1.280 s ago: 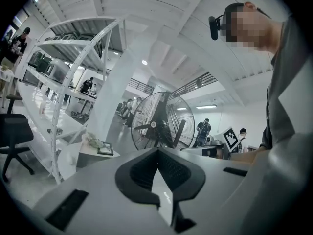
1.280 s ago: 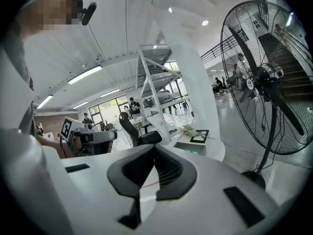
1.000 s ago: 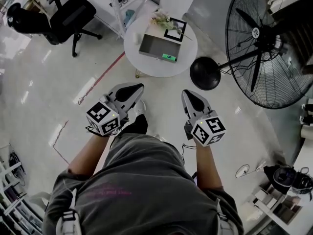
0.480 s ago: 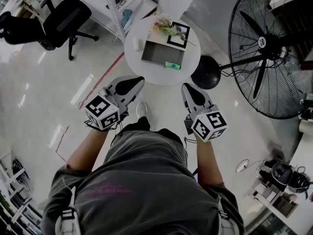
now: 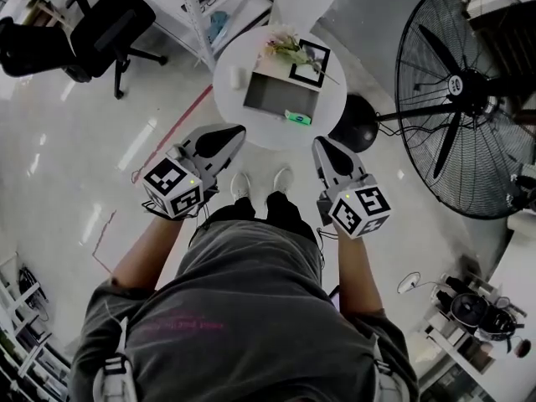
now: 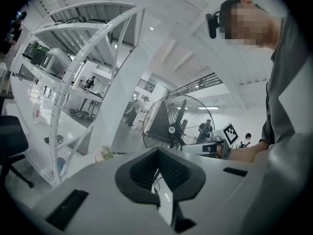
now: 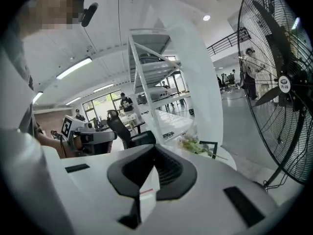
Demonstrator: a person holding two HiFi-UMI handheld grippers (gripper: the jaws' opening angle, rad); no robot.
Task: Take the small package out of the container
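Note:
A round white table (image 5: 243,120) stands in front of me, beyond both grippers. On it sits a grey open container (image 5: 280,95). The small green package (image 5: 296,118) lies at the container's near right corner; whether it is inside or just outside the wall I cannot tell. My left gripper (image 5: 230,132) is held low before the table's near left edge, jaws together and empty, as the left gripper view (image 6: 157,151) also shows. My right gripper (image 5: 322,143) hovers off the table's near right edge, shut with nothing between its jaws (image 7: 155,148).
Flowers (image 5: 287,47) and a black-framed marker card (image 5: 311,60) lie behind the container, with a small white cup (image 5: 236,75) at its left. A large floor fan (image 5: 469,99) stands at the right, its round base (image 5: 353,130) beside the table. A black office chair (image 5: 79,32) and a white rack (image 5: 197,11) are at the far left.
I have stepped closer to the table, so it now sits just beyond the gripper tips. Both feet stand side by side. The grippers stay shut and empty.

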